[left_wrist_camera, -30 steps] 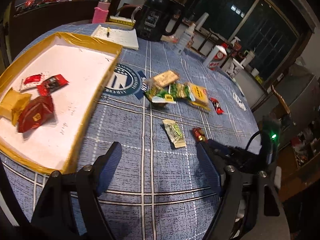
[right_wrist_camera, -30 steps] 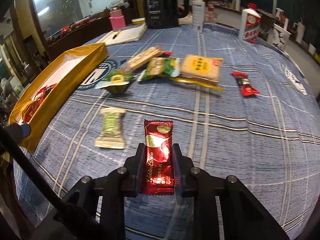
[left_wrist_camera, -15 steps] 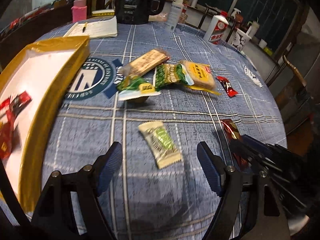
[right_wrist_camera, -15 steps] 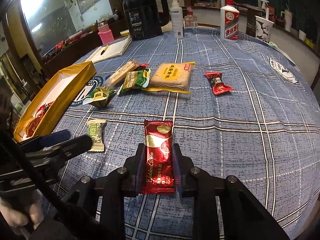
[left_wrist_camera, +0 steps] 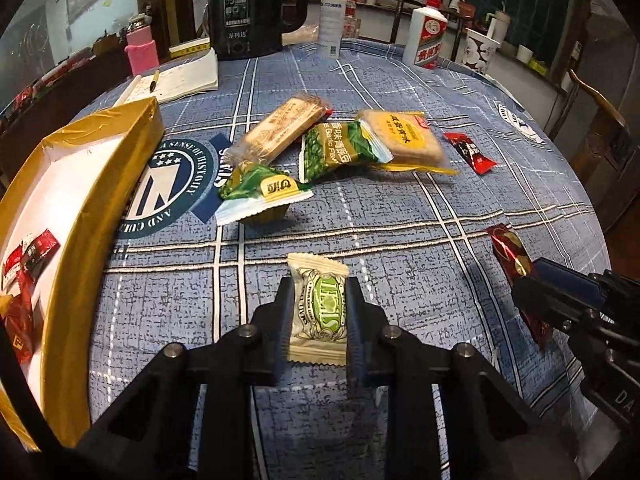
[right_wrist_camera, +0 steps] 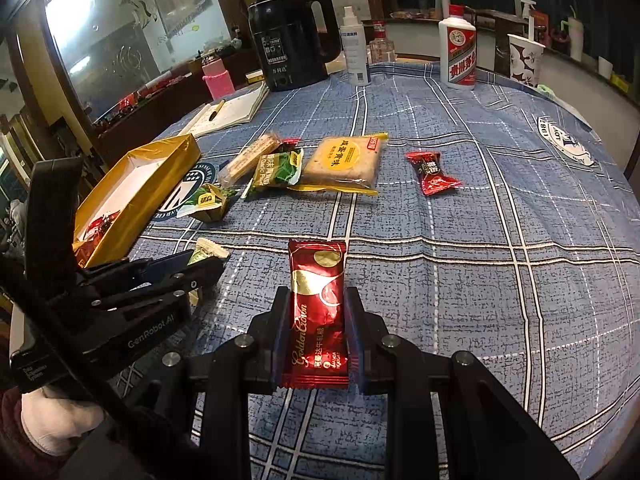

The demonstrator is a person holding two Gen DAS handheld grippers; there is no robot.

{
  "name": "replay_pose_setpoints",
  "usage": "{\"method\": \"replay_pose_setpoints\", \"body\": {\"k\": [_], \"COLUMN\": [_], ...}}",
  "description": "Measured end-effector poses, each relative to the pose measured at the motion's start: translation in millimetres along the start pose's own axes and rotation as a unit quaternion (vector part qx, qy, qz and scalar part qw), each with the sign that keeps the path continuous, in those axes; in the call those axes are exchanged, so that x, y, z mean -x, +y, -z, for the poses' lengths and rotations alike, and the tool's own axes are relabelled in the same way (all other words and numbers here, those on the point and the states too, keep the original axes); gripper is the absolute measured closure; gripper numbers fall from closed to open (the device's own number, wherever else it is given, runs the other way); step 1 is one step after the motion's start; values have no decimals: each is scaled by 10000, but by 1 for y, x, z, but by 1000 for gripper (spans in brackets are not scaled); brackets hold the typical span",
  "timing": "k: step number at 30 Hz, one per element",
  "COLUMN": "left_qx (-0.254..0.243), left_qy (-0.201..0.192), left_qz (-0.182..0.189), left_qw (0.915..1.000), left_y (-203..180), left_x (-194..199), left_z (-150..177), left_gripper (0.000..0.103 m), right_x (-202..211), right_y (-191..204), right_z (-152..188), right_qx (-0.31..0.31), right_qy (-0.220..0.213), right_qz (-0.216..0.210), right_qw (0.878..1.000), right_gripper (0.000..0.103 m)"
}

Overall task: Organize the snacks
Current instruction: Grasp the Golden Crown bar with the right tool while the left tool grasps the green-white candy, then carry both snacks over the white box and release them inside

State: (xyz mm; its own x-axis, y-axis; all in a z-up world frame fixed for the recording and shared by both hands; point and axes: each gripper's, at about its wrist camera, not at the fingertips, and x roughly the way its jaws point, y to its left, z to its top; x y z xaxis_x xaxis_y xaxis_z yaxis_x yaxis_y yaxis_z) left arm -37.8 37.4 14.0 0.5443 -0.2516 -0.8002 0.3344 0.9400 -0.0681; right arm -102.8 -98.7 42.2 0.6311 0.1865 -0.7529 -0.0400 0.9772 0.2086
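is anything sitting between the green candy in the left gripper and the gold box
Nothing visible. The green candy is clamped in the left gripper, and only bare tablecloth lies between it and the gold box.

We record one round table [right_wrist_camera: 500, 288] under a blue plaid cloth [left_wrist_camera: 400, 216]. On it we list: gold-rimmed tray [left_wrist_camera: 92, 216] at left; black kettle [right_wrist_camera: 294, 46], open notebook [right_wrist_camera: 236, 110], spray bottle [right_wrist_camera: 354, 52], white liquor bottle [right_wrist_camera: 458, 54] and paper cup [right_wrist_camera: 525, 60] along the far edge; a central cluster of snack packets [left_wrist_camera: 340, 148]; one red candy [right_wrist_camera: 432, 172] apart, to its right.
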Motion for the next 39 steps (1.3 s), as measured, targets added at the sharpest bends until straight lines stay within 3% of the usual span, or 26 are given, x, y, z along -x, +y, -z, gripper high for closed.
{"method": "replay_pose_setpoints", "body": {"k": [11,17,27,39], "left_qx": [359,761,1345,1672], "left_qy": [-296,-615,-1216,-1135], "left_qz": [424,582,148,-189], "left_qw": [9980,9935,9833,9792], "left_y": [20,55,149,231], "left_x": [31,68,127,122], "left_z": [3,7,12,18], "left_gripper": [77,77,77,77], "right_x": [6,11,4,-23], "right_y": [13,27,90,198], "right_z": [0,-2,-21,-44], "right_qx": [136,265,670,1390], "right_qy": [-23,-54,2,140], "right_qz": [-22,-93,-493,-956], "right_qw": [9999,9996,9965,9856], "right_gripper": [77,78,78,77]}}
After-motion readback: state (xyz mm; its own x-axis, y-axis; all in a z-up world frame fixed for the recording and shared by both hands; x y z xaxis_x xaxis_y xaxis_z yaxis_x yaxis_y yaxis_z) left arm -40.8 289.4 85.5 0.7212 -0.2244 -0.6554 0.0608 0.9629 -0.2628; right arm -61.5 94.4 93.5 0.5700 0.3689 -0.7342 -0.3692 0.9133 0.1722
